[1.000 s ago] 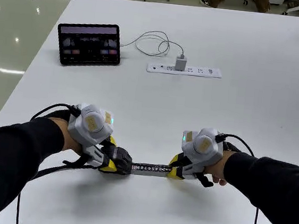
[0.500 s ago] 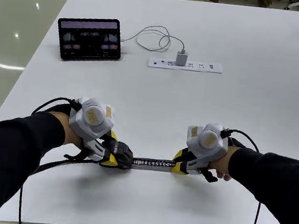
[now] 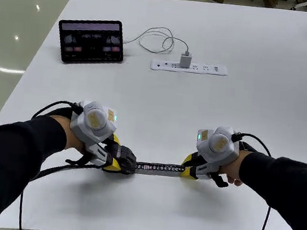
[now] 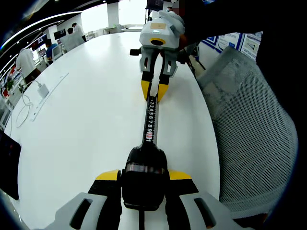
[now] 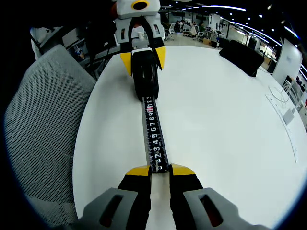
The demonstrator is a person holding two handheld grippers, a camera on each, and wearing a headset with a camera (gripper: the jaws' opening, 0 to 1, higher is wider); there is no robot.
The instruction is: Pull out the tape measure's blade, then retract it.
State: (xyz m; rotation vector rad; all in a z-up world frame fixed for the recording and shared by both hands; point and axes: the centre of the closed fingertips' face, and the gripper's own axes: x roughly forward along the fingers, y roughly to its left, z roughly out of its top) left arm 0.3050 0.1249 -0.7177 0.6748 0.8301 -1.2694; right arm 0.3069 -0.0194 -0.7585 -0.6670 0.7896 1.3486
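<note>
Black-sleeved, the left arm [image 3: 12,149] and right arm [image 3: 284,178] reach forward, wrists level. The left gripper [image 3: 114,163] clamps the tape measure case [image 3: 125,160] between yellow-tipped jaws. Directly opposite, the right gripper [image 3: 187,171] pinches the blade [image 3: 159,168], jaws nearly together. Both are seemingly held low, tips pointing at each other.

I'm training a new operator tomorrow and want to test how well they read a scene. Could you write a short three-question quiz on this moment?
1. True or false: the left gripper is shut on the tape measure's case.
2. Multiple choice: the blade is A) fully retracted, B) partly pulled out over the table, C) detached from the case.
3. Fill in: the right gripper has its fingers pinching the blade's ____.

Key: 1 true; 2 B; 3 tip.
</note>
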